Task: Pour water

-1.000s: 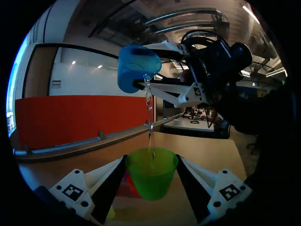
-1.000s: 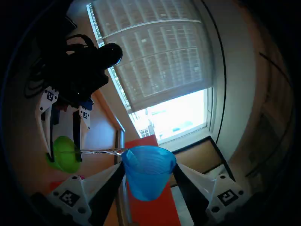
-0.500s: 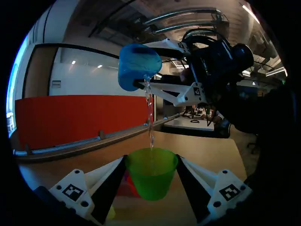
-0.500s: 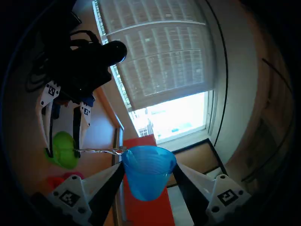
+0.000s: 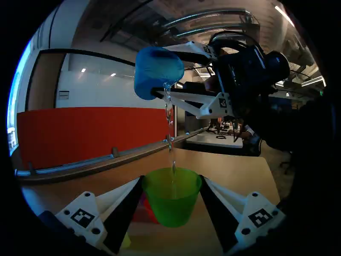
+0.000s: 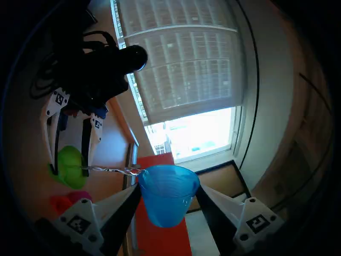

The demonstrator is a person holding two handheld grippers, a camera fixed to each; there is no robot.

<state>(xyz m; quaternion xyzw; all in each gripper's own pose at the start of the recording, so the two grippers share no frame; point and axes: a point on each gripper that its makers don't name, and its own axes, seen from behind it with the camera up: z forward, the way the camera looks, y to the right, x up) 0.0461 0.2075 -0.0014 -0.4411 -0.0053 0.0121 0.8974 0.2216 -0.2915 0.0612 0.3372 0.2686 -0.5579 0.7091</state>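
My left gripper is shut on an upright green cup held above a wooden table. Above it, in the left gripper view, the right gripper holds a blue cup tipped on its side. A thin stream of water falls from the blue cup's rim into the green cup. In the right gripper view, my right gripper is shut on the blue cup, and the water runs toward the green cup held by the left gripper.
An orange partition with a metal rail borders the table's far edge. Pink and red cups lie on the table behind the green cup. A window with blinds shows in the right gripper view. Desks stand farther back.
The blue cup has tipped a little further and shifted slightly. The water keeps running into the green cup, which has stayed put.
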